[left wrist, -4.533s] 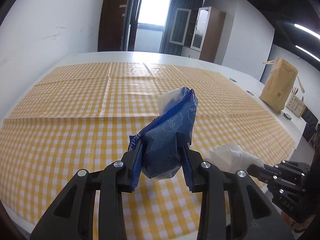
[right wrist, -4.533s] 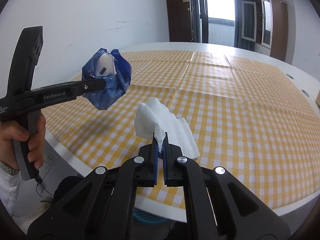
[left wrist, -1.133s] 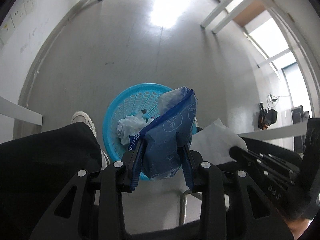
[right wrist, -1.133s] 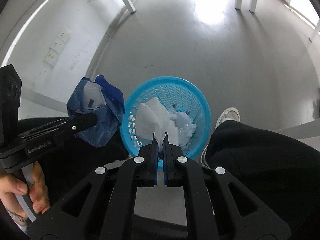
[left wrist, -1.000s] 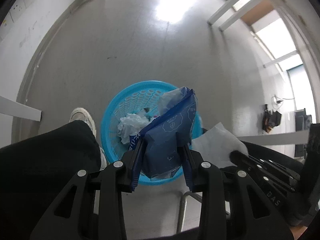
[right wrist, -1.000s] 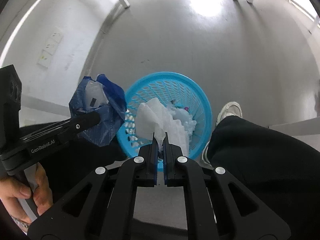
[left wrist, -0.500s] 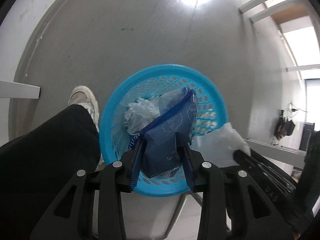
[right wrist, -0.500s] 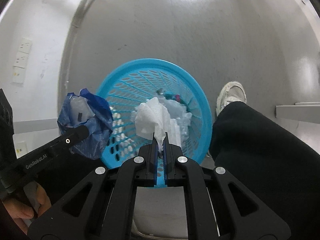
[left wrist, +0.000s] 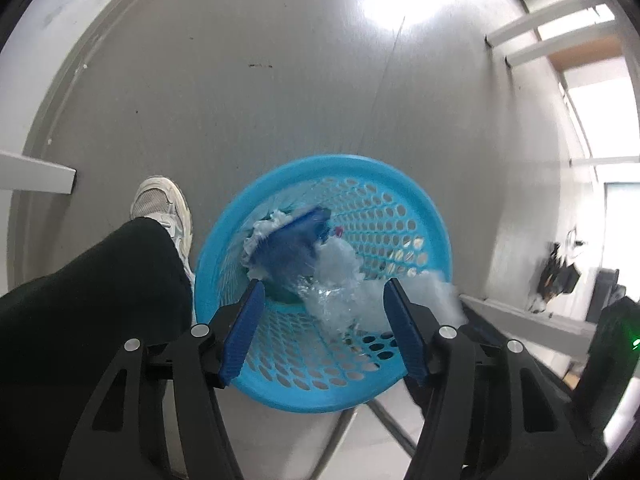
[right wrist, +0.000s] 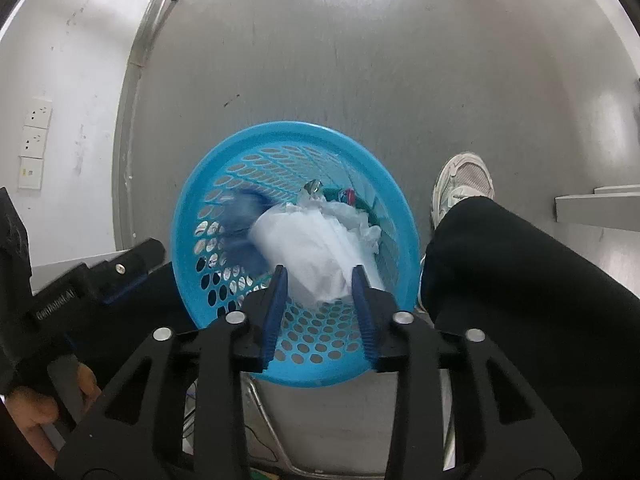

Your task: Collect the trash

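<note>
Both tongs now stand open and empty over the blue basket (left wrist: pixel 400 184) on the floor. The left tongs (left wrist: pixel 324 328), clamped on the blue wrapper (left wrist: pixel 292 240) half a second ago, have released it; it lies blurred inside the basket, toward the left wall. The right tongs (right wrist: pixel 318 308) have likewise let go of the white tissue (right wrist: pixel 308 252), now within the rim. Judgement: both items are deposited; this round of collection appears complete.
</note>
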`<state>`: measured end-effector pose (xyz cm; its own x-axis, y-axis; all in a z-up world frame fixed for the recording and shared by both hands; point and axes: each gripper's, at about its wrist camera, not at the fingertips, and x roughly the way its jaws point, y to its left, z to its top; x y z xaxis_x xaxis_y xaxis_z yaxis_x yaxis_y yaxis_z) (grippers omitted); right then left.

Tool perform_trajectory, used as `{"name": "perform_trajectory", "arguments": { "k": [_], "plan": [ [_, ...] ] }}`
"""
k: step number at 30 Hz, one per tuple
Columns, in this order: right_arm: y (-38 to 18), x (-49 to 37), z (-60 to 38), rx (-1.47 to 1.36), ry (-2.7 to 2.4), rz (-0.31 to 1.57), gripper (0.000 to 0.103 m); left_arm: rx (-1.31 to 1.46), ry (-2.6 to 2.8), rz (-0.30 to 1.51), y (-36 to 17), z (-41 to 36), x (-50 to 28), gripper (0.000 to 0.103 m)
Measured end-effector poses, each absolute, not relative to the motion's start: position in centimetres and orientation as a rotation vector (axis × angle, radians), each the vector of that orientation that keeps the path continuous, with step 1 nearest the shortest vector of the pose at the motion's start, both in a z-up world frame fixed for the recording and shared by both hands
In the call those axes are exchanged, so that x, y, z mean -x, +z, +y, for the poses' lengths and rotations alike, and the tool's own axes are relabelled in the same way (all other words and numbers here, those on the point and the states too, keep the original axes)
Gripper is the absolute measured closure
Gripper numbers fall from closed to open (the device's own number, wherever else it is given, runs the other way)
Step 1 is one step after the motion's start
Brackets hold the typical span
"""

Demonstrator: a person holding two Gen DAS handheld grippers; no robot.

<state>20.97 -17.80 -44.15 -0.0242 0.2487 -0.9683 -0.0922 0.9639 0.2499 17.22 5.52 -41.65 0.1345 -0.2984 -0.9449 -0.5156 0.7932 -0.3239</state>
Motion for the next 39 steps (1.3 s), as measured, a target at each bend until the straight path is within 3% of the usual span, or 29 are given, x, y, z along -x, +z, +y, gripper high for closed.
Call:
{"name": "perform_trajectory", "arguments": {
  "k": [5, 13, 17, 20, 25, 29, 33, 39],
  "plan": [
    [-42.5, -20.4, -17.9, -0.064, 0.272, 1.551, 0.056, 0.682, 0.154, 1.458, -40.4, 5.5, -16.7, 0.041],
    [-37.9, -18.3, -17.9, 0.028, 0.32, 1.464, 0.053, 0.502, 0.115, 1.433, -36.8, 3.8, -15.2, 0.039],
    [-35.6, -16.8, -18.5, 0.02, 0.355, 1.423, 0.052, 0.451, 0.07, 1.388, -33.9, 3.6, -13.5, 0.034],
    [-33.0, -15.1, -18.6, 0.032, 0.401, 1.368, 0.041, 0.443, 0.037, 1.347, -31.9, 3.5, -11.5, 0.029],
    [-29.3, -11.8, -19.3, 0.038, 0.441, 1.288, 0.035, 0.383, -0.004, 1.277, -28.2, 2.3, -8.1, 0.022],
    [-26.4, -9.6, -20.6, 0.043, 0.439, 1.228, 0.021, 0.254, 0.001, 1.2, -25.8, 0.8, -5.3, 0.006],
    [-24.8, -7.2, -21.1, 0.048, 0.473, 1.206, 0.01, 0.27, -0.019, 1.184, -24.8, 0.6, -3.1, 0.006],
    [-24.6, -5.1, -21.1, 0.057, 0.511, 1.208, 0.008, 0.283, -0.012, 1.187, -24.9, 0.7, -1.8, 0.006]
  ]
}}
